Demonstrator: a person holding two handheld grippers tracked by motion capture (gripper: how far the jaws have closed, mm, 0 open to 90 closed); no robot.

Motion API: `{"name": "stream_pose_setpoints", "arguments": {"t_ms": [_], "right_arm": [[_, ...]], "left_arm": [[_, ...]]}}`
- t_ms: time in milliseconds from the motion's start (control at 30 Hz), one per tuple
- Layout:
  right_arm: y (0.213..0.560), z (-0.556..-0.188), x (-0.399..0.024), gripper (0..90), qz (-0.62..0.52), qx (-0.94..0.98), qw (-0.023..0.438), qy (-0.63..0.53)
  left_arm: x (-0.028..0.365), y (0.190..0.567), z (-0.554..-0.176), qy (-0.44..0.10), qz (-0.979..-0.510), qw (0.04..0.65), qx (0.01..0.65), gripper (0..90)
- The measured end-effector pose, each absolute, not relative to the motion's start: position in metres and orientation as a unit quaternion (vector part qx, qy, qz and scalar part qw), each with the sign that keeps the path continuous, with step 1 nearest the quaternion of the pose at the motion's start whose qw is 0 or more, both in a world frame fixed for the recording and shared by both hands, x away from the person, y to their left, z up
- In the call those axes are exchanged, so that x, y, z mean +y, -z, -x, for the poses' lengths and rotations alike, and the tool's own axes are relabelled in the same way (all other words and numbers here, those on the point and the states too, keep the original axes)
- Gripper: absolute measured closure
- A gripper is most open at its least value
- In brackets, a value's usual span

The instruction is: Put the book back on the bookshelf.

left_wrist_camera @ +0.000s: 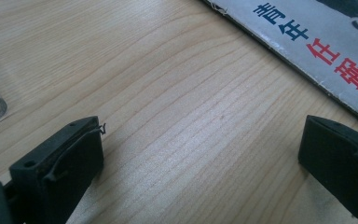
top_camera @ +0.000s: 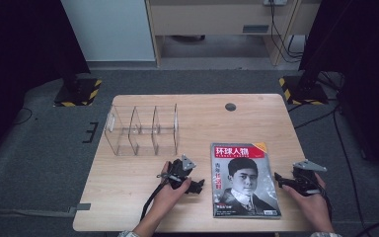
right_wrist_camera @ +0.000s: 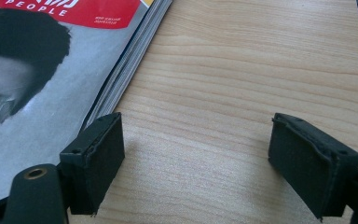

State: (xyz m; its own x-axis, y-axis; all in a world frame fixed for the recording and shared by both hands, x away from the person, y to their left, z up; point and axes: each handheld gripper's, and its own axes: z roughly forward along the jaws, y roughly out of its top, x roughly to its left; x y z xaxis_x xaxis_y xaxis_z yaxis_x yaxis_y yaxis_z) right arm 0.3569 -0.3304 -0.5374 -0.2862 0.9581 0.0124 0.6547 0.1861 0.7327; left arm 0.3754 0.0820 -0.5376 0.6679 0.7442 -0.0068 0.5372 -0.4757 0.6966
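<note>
A wooden table holds a clear divided organizer toward its far left and a magazine lying flat near the front edge. The left gripper sits just left of the magazine, jaws spread wide over bare wood, holding nothing. The right gripper sits at the magazine's right edge, jaws also wide apart and empty, one jaw just beside the page edges.
</note>
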Motion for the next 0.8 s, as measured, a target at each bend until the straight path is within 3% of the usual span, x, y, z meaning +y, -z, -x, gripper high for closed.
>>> {"name": "stream_pose_setpoints", "arguments": {"t_ms": [400,800], "right_arm": [[0.537,-0.357,-0.330,17.2,-0.549,0.735,0.232,-0.324],[0.523,-0.353,-0.330,7.7,-0.550,0.720,0.232,-0.354]], "left_arm": [[0.080,0.537,-0.374,-0.148,-0.847,0.346,0.375,0.0],[0.072,0.527,-0.363,-0.139,-0.841,0.376,0.362,3.8]]}}
